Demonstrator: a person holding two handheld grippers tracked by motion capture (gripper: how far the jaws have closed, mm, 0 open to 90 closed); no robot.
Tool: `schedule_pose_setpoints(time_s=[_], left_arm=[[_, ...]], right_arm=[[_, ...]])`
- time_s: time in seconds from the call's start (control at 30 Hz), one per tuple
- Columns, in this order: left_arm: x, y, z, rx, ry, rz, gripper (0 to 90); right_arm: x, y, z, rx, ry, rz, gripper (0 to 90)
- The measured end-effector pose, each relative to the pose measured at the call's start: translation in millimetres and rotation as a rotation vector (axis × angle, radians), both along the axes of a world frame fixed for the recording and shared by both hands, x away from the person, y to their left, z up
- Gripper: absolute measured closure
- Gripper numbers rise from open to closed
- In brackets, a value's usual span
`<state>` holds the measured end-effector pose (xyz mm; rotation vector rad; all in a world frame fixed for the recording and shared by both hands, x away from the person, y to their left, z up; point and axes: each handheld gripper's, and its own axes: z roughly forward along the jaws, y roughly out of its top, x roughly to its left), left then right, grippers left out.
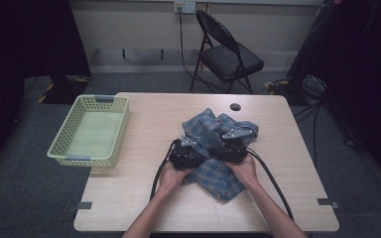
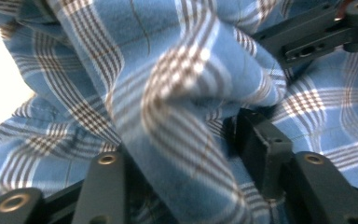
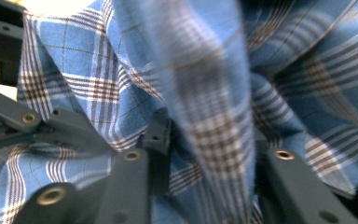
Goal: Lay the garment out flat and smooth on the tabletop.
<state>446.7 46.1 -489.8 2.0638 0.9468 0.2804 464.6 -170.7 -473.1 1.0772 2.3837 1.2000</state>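
While each hand-held gripper (image 1: 194,147) (image 1: 231,141) pinches a fold, the plaid cloth (image 1: 213,171) lies bunched between them.

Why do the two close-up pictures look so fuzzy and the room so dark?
High view: dim room, dark corners, table evenly lit. Left gripper view: the cloth fold nearest the lens is blurred, with white glare at the left edge. Right gripper view: the middle fold is soft too.

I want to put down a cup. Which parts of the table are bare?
Bare wood lies between the green basket and the plaid cloth, along the table's right edge, and at both near corners. The middle is crowded: both tools, left and right, work in the cloth.
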Motion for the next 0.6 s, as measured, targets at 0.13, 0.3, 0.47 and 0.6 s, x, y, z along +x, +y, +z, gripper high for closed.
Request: schedule_pose_setpoints(time_s=[0.13,0.3,0.47,0.6], left_arm=[[-11.7,1.4,1.6,0.047,-0.021,-0.03,53.8],[-34.6,3.3,0.7,0.05,-0.027,-0.036,55.0],[-55.2,-1.8,2.6,0.053,-0.008,-0.049,53.5],[-69.6,-4.2,2.6,0.02,0.027,-0.091,51.8]], right_arm=[[-14.2,3.1,-7.0,-0.004,-0.018,0.01,75.7],[-33.4,6.1,-9.4,-0.032,-0.024,0.059,76.3],[-51.9,0.3,-10.2,-0.031,-0.014,0.081,76.0],[-70.5,-9.9,-9.7,-0.022,-0.006,0.102,74.7]])
